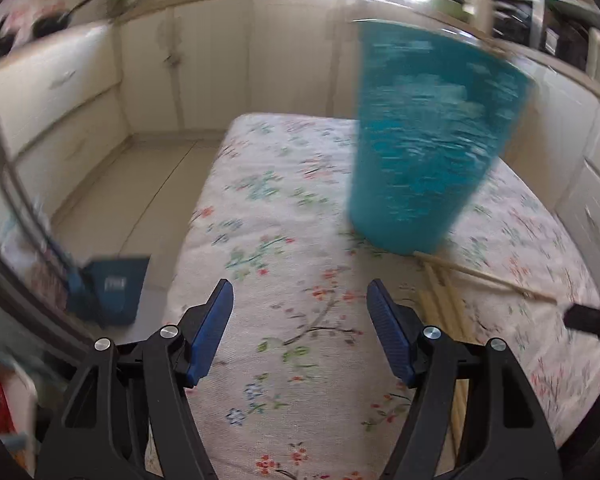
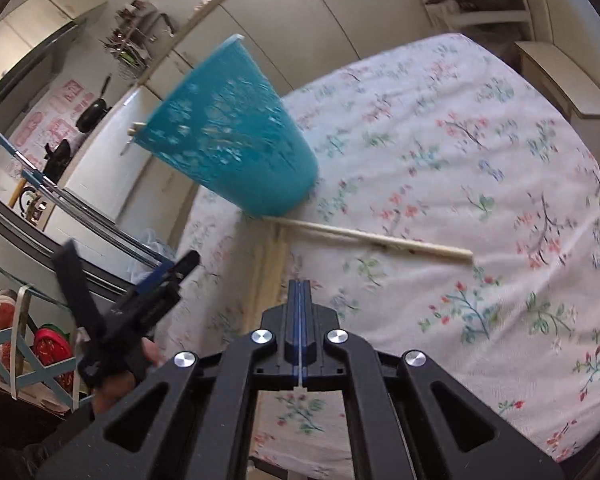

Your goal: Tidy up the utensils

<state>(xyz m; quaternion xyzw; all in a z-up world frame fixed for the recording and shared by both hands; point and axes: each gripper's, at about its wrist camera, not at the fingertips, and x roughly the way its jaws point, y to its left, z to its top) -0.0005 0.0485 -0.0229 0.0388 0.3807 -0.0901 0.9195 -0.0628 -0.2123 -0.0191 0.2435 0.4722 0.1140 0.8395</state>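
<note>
Nearest in the left wrist view, the left gripper (image 1: 300, 304) hangs over the floral tablecloth (image 1: 284, 216) with its blue-padded fingers (image 1: 216, 320) spread wide and nothing between them. In the right wrist view the right gripper (image 2: 300, 292) has its jaws pressed flat together with nothing visible between them; the left gripper (image 2: 140, 280) appears to its left, blurred, beyond the table's left edge.

Just past the grippers, a bundle of wooden chopsticks (image 1: 444, 300) lies on the cloth, running from near to far, immediately right of the left gripper's right finger. One single chopstick (image 2: 376, 240) lies crosswise, reaching rightward from the foot of the basket.

Further on, a teal perforated plastic basket (image 1: 424, 136) stands on the cloth, leaning; its base touches the far ends of the chopsticks. In the right wrist view chopstick tips (image 2: 134, 128) poke out of the basket (image 2: 228, 136) at its rim.

To the left, on the floor, sits a blue dustpan (image 1: 108, 292). Farthest back, cream cabinets (image 1: 216, 56) line the wall.
</note>
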